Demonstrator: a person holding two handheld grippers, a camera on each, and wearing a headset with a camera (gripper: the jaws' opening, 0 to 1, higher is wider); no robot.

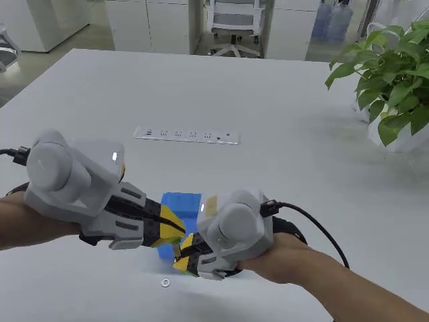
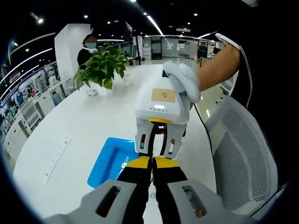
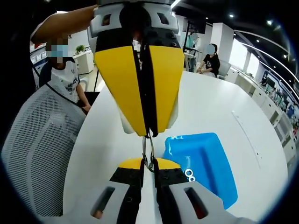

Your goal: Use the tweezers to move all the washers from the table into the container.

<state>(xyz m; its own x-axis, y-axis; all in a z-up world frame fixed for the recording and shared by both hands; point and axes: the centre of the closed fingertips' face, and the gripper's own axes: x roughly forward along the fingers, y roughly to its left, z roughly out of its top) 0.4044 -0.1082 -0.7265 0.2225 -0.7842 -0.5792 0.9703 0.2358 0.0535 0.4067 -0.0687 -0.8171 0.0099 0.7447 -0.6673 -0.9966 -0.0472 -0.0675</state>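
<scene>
My two grippers meet tip to tip above the blue container (image 1: 179, 203). A thin metal pair of tweezers (image 3: 148, 151) runs between them. The left gripper (image 1: 175, 228) has its yellow jaws pressed together on one end of the tweezers, and the right gripper (image 3: 148, 169) is shut on the other end. In the left gripper view, the left gripper (image 2: 153, 162) points at the right gripper's white body, with the container (image 2: 111, 161) below on the left. Two washers (image 3: 189, 174) lie inside the container (image 3: 203, 163). One small washer (image 1: 165, 282) lies on the white table near its front edge.
A white power strip (image 1: 186, 135) lies further back on the table. A potted plant (image 1: 395, 74) stands at the far right. A mesh chair (image 2: 243, 154) is at the table's near edge, an office chair (image 1: 233, 20) is beyond the far edge, and people are in the background.
</scene>
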